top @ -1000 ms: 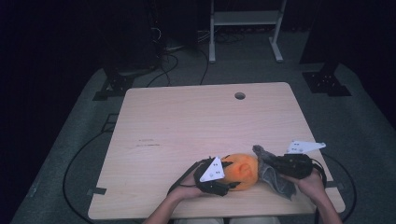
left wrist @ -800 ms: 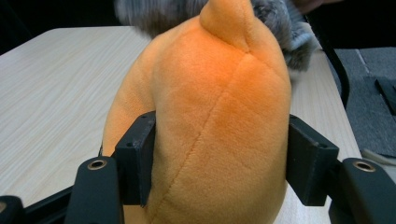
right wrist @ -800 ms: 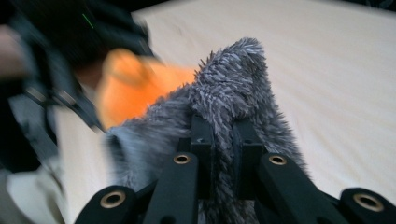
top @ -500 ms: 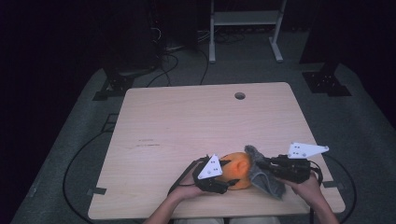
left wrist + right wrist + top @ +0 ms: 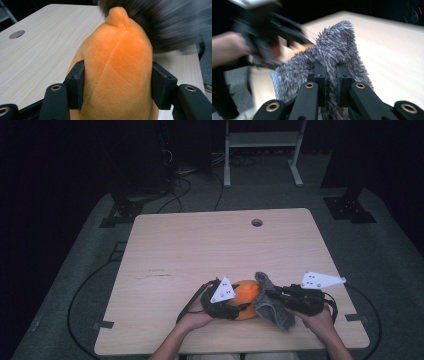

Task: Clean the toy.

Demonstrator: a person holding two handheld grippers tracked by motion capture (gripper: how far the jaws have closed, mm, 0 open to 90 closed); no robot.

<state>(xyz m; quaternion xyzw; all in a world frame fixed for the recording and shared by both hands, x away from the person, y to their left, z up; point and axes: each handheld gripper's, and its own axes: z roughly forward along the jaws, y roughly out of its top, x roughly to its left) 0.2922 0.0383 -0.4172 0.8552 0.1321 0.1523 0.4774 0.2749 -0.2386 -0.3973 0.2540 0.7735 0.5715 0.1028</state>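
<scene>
An orange plush toy [image 5: 246, 292] sits near the table's front edge, with my left gripper [image 5: 235, 306] shut on it. In the left gripper view both black pads press into the orange plush toy's [image 5: 117, 65] sides, and the jaws have just been closing further on it. My right gripper [image 5: 272, 296] is shut on a grey fluffy cloth [image 5: 274, 314], which hangs against the toy's right side. In the right gripper view the grey fluffy cloth [image 5: 337, 42] bunches up between the jaws of the right gripper [image 5: 331, 72]. The left gripper [image 5: 274, 27] shows blurred beyond it.
The light wooden table [image 5: 200, 245] has a round cable hole [image 5: 257, 222] near its far edge. Cables [image 5: 85, 285] lie on the grey floor at the left. A white metal frame [image 5: 260, 150] stands behind the table.
My right gripper has carried the grey cloth leftward up against the orange toy. The left gripper has risen a little with the toy in it.
</scene>
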